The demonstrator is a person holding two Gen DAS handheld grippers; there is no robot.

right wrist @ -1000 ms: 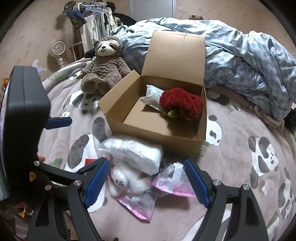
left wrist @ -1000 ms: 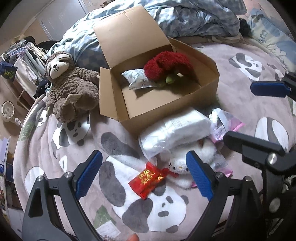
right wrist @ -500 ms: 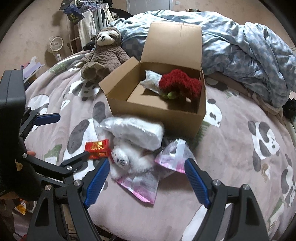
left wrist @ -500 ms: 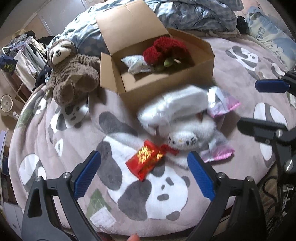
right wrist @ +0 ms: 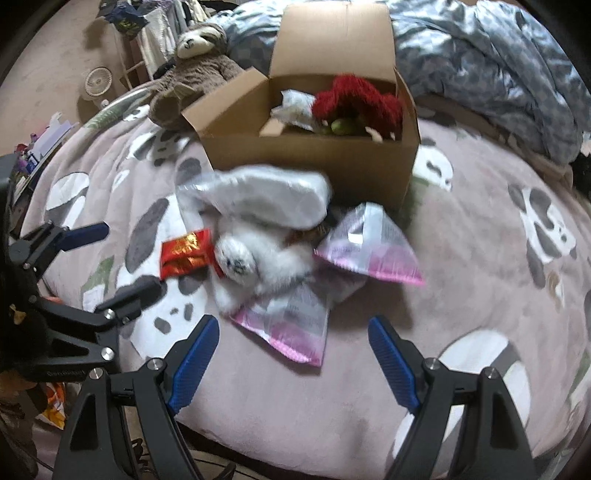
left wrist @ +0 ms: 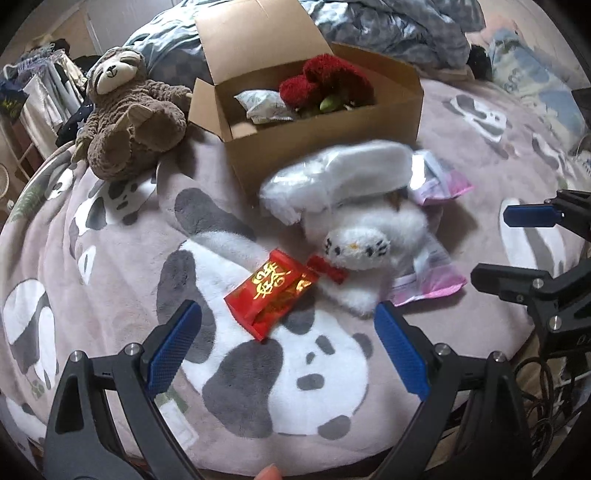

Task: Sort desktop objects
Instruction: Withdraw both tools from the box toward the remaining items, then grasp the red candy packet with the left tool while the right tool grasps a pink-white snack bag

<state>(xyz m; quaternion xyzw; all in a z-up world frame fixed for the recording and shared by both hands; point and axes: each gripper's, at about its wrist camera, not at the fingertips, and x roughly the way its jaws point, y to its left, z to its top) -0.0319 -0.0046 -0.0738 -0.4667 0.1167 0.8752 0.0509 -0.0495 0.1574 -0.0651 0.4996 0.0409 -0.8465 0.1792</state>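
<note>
Both claws are held wide apart and nothing is gripped: the left gripper (left wrist: 284,343) is seen above the red packet (left wrist: 271,291), and the right gripper (right wrist: 291,354) above a pink-edged plastic bag (right wrist: 291,325). No pad is touching anything.

Most of the surface is covered by a soft pinkish blanket (right wrist: 461,258) printed with pandas in grey and white. On it, a small heap is gathered in front of the open cardboard box (left wrist: 325,147): a white cat plush (left wrist: 358,247), a white padded bag (left wrist: 332,177) lying over it, and a second pink-edged bag (right wrist: 369,247) beside it. The red packet lies just beside the cat's head. Inside the box a red plush (left wrist: 325,79) and a small white pouch (left wrist: 264,105) are placed. A brown sloth toy (left wrist: 129,114) is sitting left of the box. Behind, a crumpled blue quilt (right wrist: 498,66) is piled, and a clothes rack (right wrist: 147,26) and a small fan (right wrist: 98,79) are seen on the floor.
</note>
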